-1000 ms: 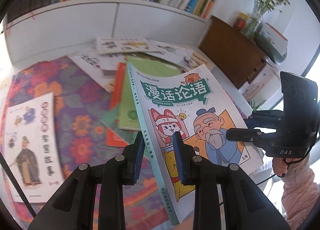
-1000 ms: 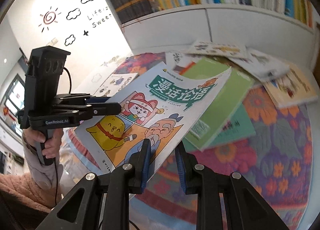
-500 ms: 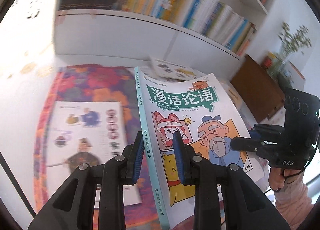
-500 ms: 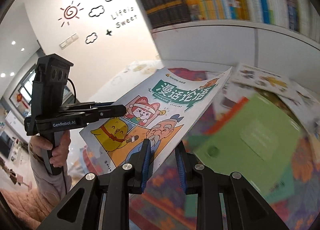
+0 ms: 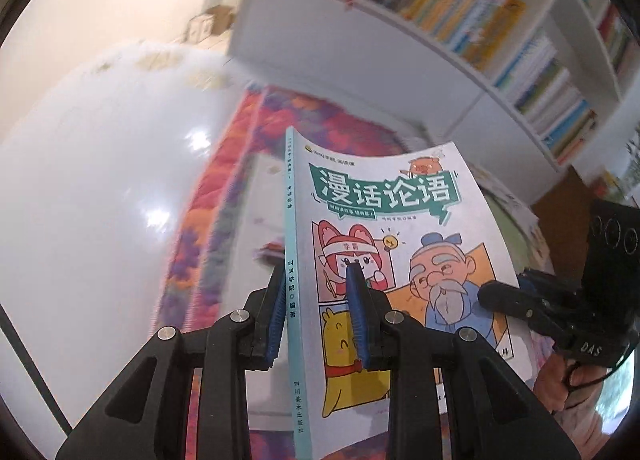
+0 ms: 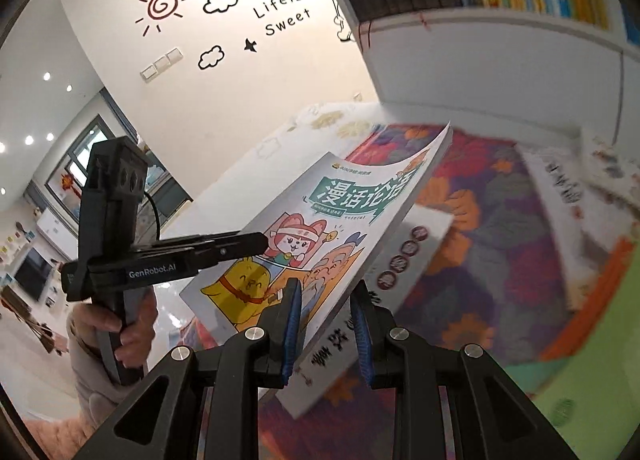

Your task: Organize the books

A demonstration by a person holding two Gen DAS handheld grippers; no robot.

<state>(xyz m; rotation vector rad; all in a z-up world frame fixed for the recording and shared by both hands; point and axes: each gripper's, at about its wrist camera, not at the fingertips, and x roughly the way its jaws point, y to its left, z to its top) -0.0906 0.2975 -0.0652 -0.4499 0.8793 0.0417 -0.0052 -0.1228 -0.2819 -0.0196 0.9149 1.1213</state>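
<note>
Left gripper and right gripper both clamp narrowly on the cartoon book

The right gripper is clamped on the near edge of a cartoon-covered book, held tilted above a flowered cloth. On the left, the left gripper, gripped by a hand, pinches the book's left edge. A white book lies on the cloth beneath it.
</note>
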